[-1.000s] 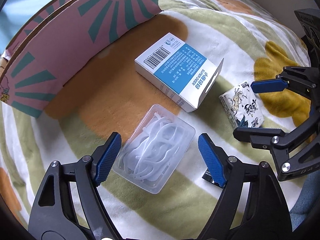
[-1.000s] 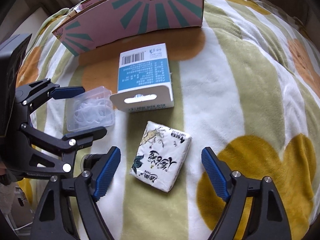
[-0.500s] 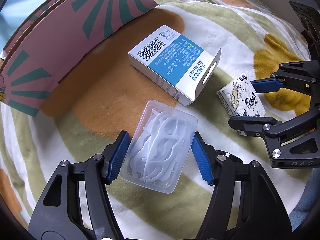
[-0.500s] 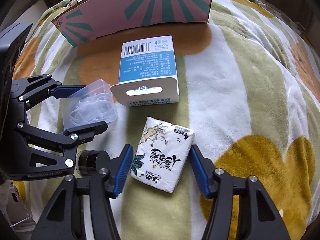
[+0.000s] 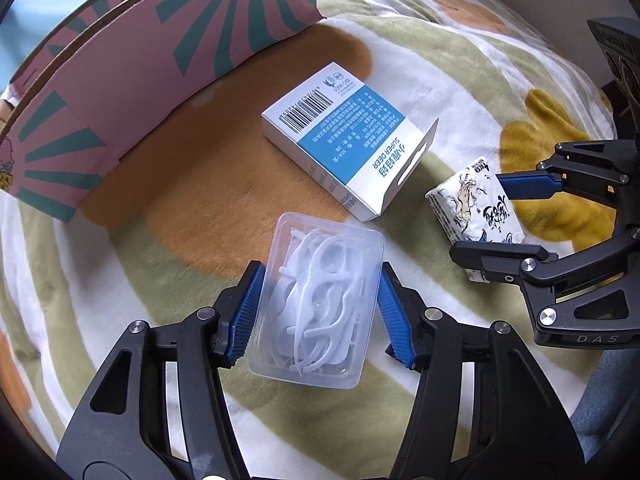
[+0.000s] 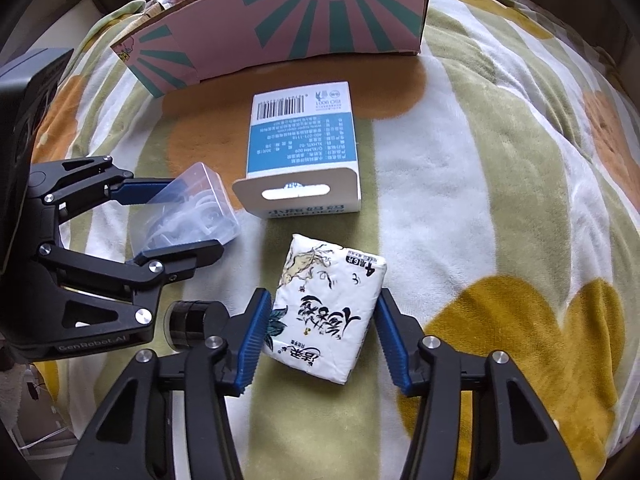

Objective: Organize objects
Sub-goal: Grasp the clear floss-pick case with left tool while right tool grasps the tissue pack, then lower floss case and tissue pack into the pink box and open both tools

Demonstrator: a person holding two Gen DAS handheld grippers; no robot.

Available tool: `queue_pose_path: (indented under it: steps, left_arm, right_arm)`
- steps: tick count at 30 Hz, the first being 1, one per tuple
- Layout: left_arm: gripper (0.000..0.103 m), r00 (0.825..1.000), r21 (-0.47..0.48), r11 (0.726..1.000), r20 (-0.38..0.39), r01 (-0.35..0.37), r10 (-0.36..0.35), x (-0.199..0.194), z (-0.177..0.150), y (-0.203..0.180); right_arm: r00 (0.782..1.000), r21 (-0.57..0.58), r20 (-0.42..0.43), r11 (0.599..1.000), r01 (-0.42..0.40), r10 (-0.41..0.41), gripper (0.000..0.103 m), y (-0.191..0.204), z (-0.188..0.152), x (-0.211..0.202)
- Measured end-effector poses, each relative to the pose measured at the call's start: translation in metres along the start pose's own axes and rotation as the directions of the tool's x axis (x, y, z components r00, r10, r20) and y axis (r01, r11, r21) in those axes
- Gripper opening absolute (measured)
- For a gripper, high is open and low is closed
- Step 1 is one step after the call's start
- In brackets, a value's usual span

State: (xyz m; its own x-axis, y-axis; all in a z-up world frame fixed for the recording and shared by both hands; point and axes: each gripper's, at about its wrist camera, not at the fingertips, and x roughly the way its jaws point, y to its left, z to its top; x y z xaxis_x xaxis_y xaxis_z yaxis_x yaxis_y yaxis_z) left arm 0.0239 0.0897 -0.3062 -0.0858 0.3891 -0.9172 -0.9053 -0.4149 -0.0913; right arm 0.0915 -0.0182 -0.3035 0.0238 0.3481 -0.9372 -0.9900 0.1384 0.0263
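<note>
My left gripper is shut on a clear plastic box of white floss picks, lifted and tilted off the blanket; it also shows in the right wrist view. My right gripper is shut on a white tissue pack with ink drawings, which also shows in the left wrist view. A white and blue carton lies flat on the blanket between them and the pink cardboard box; the right wrist view shows the carton too.
The pink and teal cardboard box stands at the far edge of the flowered blanket. A small black cylinder lies by the right gripper's left finger.
Both grippers closed from wide open onto their objects: the left on the floss pick box, the right on the tissue pack. The floss box now tilts up off the blanket.
</note>
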Motion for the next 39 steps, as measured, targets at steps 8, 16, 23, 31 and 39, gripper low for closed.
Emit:
queue_pose_path:
  steps: [8,16,23,31,39]
  left_arm:
    - [0.053,1.0,-0.066,0.998,0.016,0.006,-0.005,-0.022,0.009,0.007]
    - [0.053,0.999,-0.15,0.989,0.048,0.014,-0.007,-0.055,0.023,0.018]
    - [0.053,0.994,-0.234,0.972,0.11,0.007,0.019,-0.102,0.044,0.046]
    - [0.053,0.979,-0.303,0.953,0.193,-0.008,0.07,-0.144,0.081,0.099]
    - [0.053,0.971,-0.338,0.94,0.211,-0.037,0.114,-0.145,0.125,0.158]
  right_arm:
    - [1.0,-0.002,0.012,1.0,-0.009,0.009,0.048,-0.001,0.013,-0.014]
    - [0.999,0.003,0.031,1.0,-0.012,0.012,0.048,-0.004,0.034,-0.036]
    - [0.996,0.012,0.081,0.999,-0.032,0.031,0.048,-0.003,0.072,-0.069]
    - [0.985,-0.01,0.17,0.999,-0.036,0.037,0.048,0.004,0.142,-0.097]
    - [0.973,-0.065,0.224,0.997,-0.041,0.055,0.048,0.018,0.219,-0.099]
